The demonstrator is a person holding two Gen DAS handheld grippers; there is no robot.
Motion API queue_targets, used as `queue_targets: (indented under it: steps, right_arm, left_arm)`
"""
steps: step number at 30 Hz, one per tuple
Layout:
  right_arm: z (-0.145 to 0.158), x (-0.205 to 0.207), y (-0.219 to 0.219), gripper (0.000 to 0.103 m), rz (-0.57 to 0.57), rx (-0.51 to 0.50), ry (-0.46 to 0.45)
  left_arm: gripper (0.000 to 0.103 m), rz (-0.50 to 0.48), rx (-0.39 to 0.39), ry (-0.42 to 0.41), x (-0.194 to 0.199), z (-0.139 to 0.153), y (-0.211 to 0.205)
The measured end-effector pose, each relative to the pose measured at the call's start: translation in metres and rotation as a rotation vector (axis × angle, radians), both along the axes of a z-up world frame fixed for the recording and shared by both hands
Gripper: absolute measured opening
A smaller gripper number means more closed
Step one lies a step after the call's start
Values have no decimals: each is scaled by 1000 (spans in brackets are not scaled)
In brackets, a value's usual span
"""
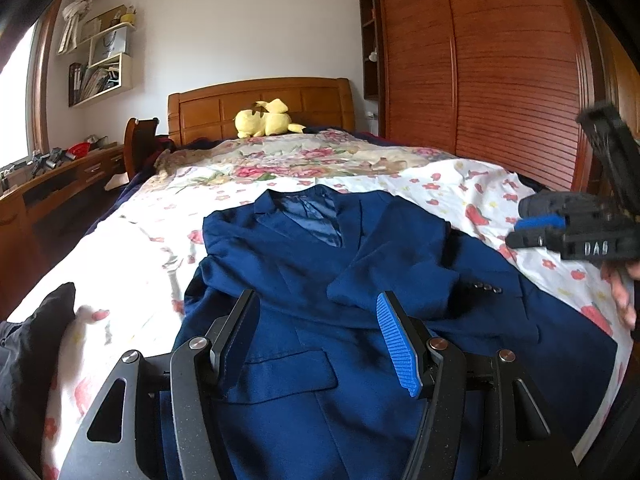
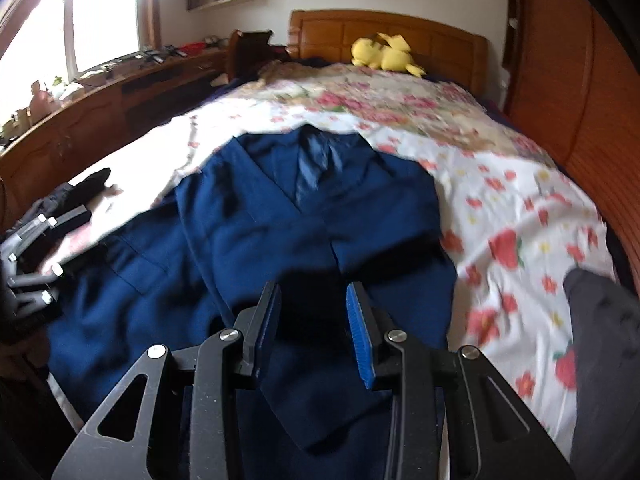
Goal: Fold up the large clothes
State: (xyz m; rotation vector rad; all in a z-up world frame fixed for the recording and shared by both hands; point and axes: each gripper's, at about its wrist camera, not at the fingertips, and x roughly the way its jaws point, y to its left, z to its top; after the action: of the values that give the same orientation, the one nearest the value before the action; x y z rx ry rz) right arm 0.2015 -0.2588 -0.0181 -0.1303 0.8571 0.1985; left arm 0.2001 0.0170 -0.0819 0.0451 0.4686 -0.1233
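Note:
A navy blue suit jacket [image 1: 320,264] lies face up on the bed, collar toward the headboard, with one sleeve folded across its front. It also shows in the right wrist view [image 2: 280,220]. My left gripper [image 1: 318,300] is open and empty, hovering over the jacket's lower front near a flap pocket. My right gripper [image 2: 314,292] is open and empty above the jacket's lower right part. The right gripper also shows in the left wrist view [image 1: 532,232] at the right edge, above the bedsheet. The left gripper shows at the left edge of the right wrist view [image 2: 36,256].
The bed has a floral sheet [image 1: 460,188] and a wooden headboard [image 1: 260,108] with a yellow plush toy [image 1: 264,122]. A wooden wardrobe [image 1: 480,60] stands right of the bed. A desk [image 1: 60,176] runs along the left. Dark clothing [image 1: 36,336] lies at the bed's left edge.

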Motion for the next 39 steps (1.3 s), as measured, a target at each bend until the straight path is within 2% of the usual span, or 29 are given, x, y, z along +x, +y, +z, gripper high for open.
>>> queue_targets:
  steps: [7,13,16,26,32,39]
  right_arm:
    - [-45,-16,-16,37,-28,-17,51]
    - [-69,-27,-29,38,-59,-3,52]
    - [-78,-28,-34,38,-75,-4,80]
    - [-68,-39,-53,38,-51,66,71]
    - [-57,-47,-64,38,-61,11,32]
    - [-42,-61,-83,38,-57,-8,3]
  left_arm:
    - [63,-15,33,25,6,-7,-8]
    - [63,-28,41,44,10,-9,-17]
    - [63,-38,47,47,13,-9,-24]
    - [63,-81,68,65,29,-7,-55]
    - [63,-97,77,131,57,-5,-74]
    - [63,-163,146,204,84,1,-115]
